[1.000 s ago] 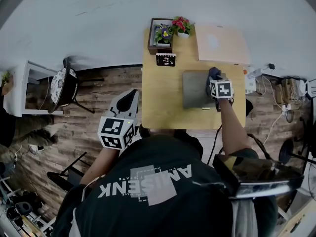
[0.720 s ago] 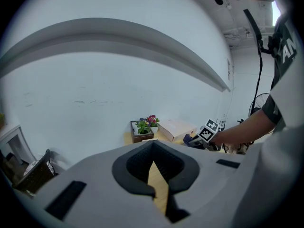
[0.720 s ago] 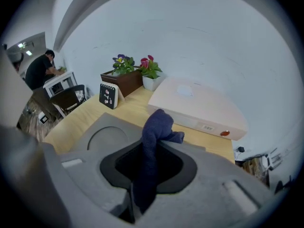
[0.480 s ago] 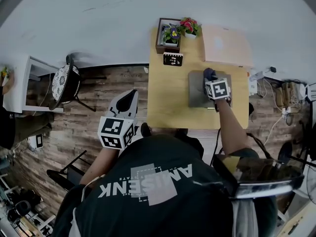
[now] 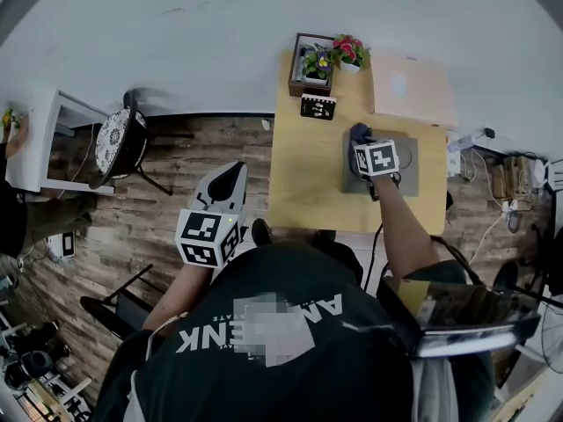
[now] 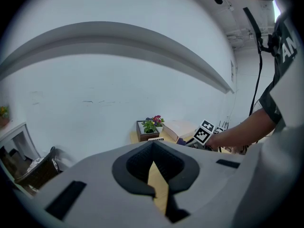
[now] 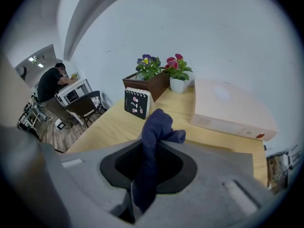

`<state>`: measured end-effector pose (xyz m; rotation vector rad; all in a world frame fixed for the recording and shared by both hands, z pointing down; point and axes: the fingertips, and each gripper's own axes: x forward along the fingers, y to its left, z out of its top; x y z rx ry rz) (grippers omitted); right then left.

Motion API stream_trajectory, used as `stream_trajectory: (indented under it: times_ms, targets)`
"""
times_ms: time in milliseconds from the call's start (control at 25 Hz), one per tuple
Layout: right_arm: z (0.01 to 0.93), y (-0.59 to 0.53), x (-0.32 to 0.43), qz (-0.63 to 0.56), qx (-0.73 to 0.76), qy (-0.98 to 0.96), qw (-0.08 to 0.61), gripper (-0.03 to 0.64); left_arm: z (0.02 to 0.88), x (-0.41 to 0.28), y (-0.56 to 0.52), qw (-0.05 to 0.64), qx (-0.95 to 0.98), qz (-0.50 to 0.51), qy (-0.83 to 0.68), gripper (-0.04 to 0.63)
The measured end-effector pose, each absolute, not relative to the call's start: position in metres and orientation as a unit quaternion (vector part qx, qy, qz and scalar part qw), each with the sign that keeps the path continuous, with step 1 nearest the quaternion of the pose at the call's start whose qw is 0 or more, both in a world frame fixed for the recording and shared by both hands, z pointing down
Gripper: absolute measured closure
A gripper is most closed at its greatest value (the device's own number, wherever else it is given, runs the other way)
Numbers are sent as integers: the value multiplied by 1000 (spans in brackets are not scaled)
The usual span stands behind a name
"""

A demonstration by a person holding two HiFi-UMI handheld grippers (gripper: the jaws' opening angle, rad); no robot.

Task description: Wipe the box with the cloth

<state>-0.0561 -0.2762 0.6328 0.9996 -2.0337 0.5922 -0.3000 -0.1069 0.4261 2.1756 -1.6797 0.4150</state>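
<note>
Head view: against the frames of the last second, the right claw (image 5: 368, 150) has travelled from the 3 o'clock side of the grey box (image 5: 405, 170) toward its 9 o'clock edge, with the dark blue cloth (image 5: 358, 133) bunched at its tip. I read this as a wiping stroke under way, with the 3 o'clock half likely covered and the near-left corner still to do. The box lies flat on the bench (image 5: 308, 183), right of centre. A pale pink box (image 5: 412, 88) sits at 12 o'clock from it, a small calendar card (image 5: 318, 105) at 10 o'clock, and a wooden planter (image 5: 310, 64) plus a white flower pot (image 5: 349, 51) at 11 o'clock. The left claw (image 5: 234, 172) hangs off the bench at 8 o'clock, over the plank floor, taking no part. Left gripper view: the left claw (image 6: 154, 175) is narrow and holds nothing, with only a slim wedge of bench showing between the jaws. Right gripper view: the right claw (image 7: 145, 172) is clamped on the cloth (image 7: 154, 127), whose free end flops forward at 12 o'clock. The calendar card (image 7: 136, 101) stands just ahead at 11 o'clock. It is the likeliest thing to be knocked if the stroke overruns; the pale pink box (image 7: 232, 110) at 2 o'clock bounds the far side.
</note>
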Motion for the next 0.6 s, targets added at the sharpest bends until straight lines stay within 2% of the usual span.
stream_trajectory:
  times_ms: [360,600]
  targets:
    - [627,-268,-77,195,358,-810,422,546,421,-299,-111,174,779,139,-586,595]
    - [580,-261,-99,225,345,-844,344,546,405,-296,-123,156,793,123,-576,595]
